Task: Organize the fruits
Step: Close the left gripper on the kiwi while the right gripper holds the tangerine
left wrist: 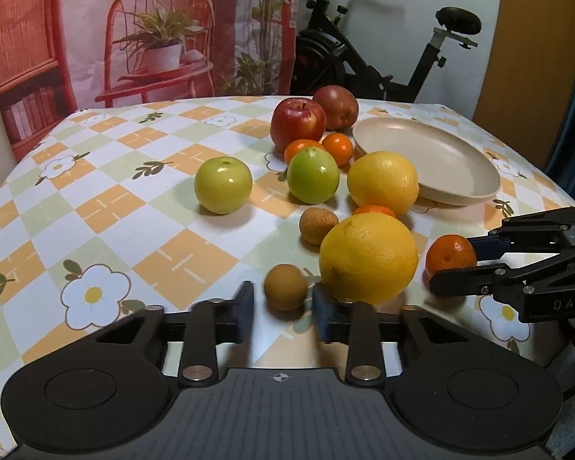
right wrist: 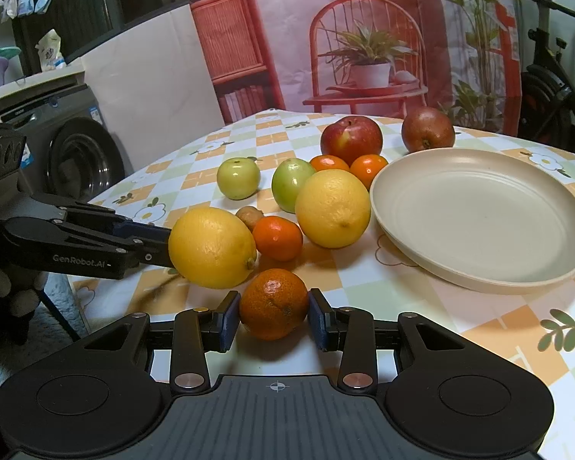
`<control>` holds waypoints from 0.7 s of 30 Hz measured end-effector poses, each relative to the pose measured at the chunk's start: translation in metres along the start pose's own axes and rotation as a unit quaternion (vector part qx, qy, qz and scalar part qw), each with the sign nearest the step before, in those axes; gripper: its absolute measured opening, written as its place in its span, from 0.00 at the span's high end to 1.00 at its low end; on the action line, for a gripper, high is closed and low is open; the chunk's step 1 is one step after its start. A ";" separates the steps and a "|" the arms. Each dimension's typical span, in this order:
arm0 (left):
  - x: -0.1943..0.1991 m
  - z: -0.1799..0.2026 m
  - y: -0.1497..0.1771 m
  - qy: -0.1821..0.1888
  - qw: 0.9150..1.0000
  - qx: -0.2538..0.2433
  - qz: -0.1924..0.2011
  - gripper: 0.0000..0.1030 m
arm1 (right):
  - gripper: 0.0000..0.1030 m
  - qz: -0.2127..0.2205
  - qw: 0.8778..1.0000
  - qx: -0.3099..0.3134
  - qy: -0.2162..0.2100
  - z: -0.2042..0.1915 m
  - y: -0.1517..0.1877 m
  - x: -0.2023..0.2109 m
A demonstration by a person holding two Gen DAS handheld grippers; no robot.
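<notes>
My right gripper (right wrist: 274, 316) is closed on a mandarin (right wrist: 274, 303) at the table's near edge; both pads touch its sides. The same mandarin (left wrist: 451, 257) shows between the right fingers in the left wrist view. My left gripper (left wrist: 283, 308) is open around a small brown fruit (left wrist: 286, 286), pads apart from it, with a big lemon (left wrist: 368, 257) just right of it. A second lemon (left wrist: 383, 183), two green apples (left wrist: 223, 184) (left wrist: 312, 176), two red apples (left wrist: 298, 122), more mandarins and another brown fruit (left wrist: 318, 224) lie nearby. A beige plate (right wrist: 479, 218) is empty.
The table has a checkered flower cloth (left wrist: 134, 230). An exercise bike (left wrist: 383, 50) stands behind it, and a washing machine (right wrist: 76, 153) stands to the left. A printed backdrop hangs at the back.
</notes>
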State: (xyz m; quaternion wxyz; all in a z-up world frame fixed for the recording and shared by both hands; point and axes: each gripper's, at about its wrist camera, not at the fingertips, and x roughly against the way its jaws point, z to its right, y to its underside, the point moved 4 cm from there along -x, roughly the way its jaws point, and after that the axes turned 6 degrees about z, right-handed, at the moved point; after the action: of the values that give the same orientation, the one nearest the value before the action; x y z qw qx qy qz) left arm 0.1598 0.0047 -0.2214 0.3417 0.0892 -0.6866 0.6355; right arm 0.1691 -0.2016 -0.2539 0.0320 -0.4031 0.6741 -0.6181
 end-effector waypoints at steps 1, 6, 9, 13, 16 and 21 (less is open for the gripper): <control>0.000 0.000 0.000 0.001 1.000 -0.001 0.001 0.73 | 0.66 0.000 1.000 0.000 0.000 0.000 0.000 0.000; 0.003 -0.002 -0.002 -0.002 1.000 0.005 0.012 0.74 | 0.66 0.000 1.000 -0.001 0.000 0.000 0.000 0.000; 0.005 -0.002 -0.002 -0.004 1.000 0.008 0.015 0.74 | 0.66 0.000 1.000 -0.001 0.000 0.000 0.000 0.000; 0.008 -0.004 -0.008 -0.013 1.000 0.007 0.021 0.74 | 0.66 0.005 1.000 -0.004 0.002 0.002 -0.001 0.001; 0.012 -0.007 -0.018 -0.020 0.999 0.005 0.029 0.74 | 0.66 0.016 1.000 -0.013 0.008 0.004 -0.002 0.004; 0.021 -0.002 -0.046 -0.017 0.998 -0.009 0.056 0.73 | 0.66 0.043 0.998 -0.024 0.027 0.011 -0.009 0.016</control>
State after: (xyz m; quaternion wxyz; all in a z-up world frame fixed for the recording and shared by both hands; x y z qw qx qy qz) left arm 0.1705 0.0051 -0.1721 0.2949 0.0584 -0.7020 0.6456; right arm 0.1692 -0.2193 -0.2416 0.0301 -0.3574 0.7063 -0.6103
